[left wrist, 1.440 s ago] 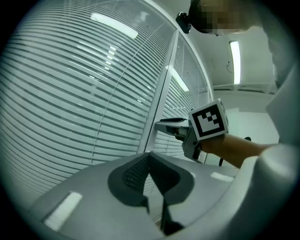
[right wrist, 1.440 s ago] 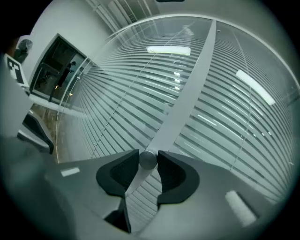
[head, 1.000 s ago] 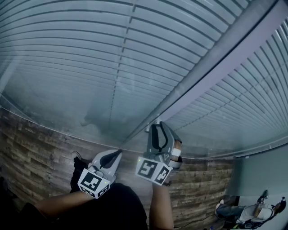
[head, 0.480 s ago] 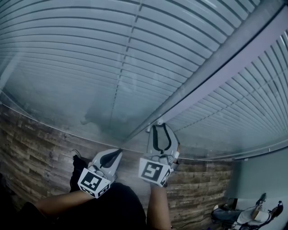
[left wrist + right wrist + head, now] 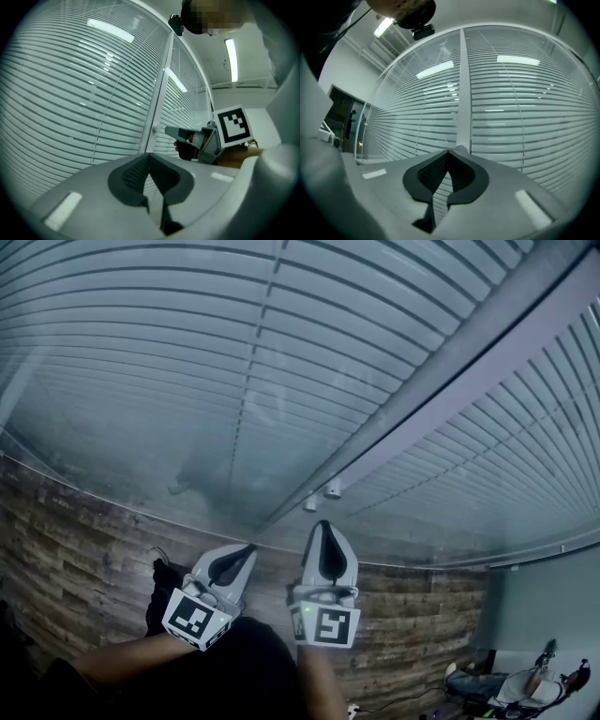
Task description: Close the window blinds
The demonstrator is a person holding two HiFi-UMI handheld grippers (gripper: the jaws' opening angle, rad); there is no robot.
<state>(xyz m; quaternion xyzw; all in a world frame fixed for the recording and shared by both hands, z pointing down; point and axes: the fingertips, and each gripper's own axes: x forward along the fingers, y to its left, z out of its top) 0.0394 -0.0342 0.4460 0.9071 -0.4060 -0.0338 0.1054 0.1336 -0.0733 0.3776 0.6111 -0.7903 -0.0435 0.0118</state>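
Right tongs [image 5: 324,527] just closed, empty (doorway [image 5: 344,117], gripper view)

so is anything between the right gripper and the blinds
Nothing visible. The right gripper, jaws just closed on nothing, faces the blinds across open air; two small knobs by the frame post sit just ahead of its tip.
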